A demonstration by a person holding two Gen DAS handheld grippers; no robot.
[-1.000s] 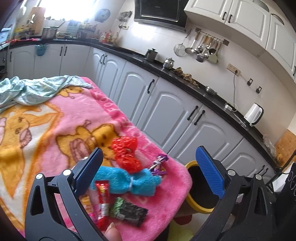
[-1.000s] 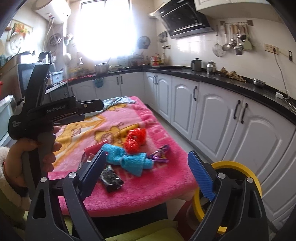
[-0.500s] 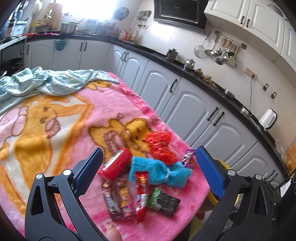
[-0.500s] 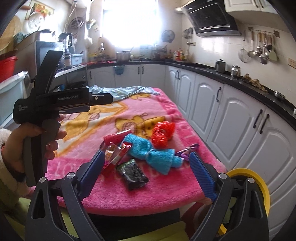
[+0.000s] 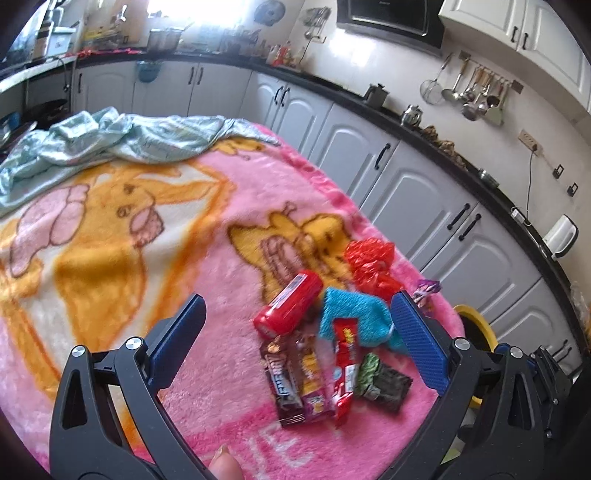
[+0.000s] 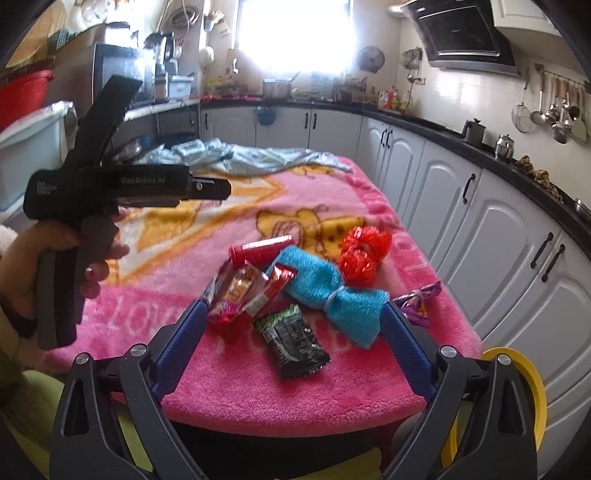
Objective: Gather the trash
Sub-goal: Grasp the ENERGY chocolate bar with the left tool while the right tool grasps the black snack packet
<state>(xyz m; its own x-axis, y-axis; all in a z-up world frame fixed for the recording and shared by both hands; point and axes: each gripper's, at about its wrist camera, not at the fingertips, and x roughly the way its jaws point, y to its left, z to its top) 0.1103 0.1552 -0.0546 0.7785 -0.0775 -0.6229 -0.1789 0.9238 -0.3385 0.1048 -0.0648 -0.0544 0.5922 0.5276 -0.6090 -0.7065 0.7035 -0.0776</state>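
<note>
Yellow bin point(image 5: 474, 325), at 4 o'clock in the left wrist view: only a sliver of rim shows, rest hidden behind the blanket point(image 5: 221, 236) edge and left gripper point(image 5: 299, 339) finger. Right wrist view: bin point(image 6: 532, 387) at 4 o'clock, inside not visible. Blue cloth point(image 5: 354, 317) partly covered by red wrapper point(image 5: 345, 365). Wrapper print too blurred to read. Window point(image 6: 295, 33) at 12 o'clock blown out. Left hand point(image 6: 55, 254) cut by 9 o'clock edge.
</note>
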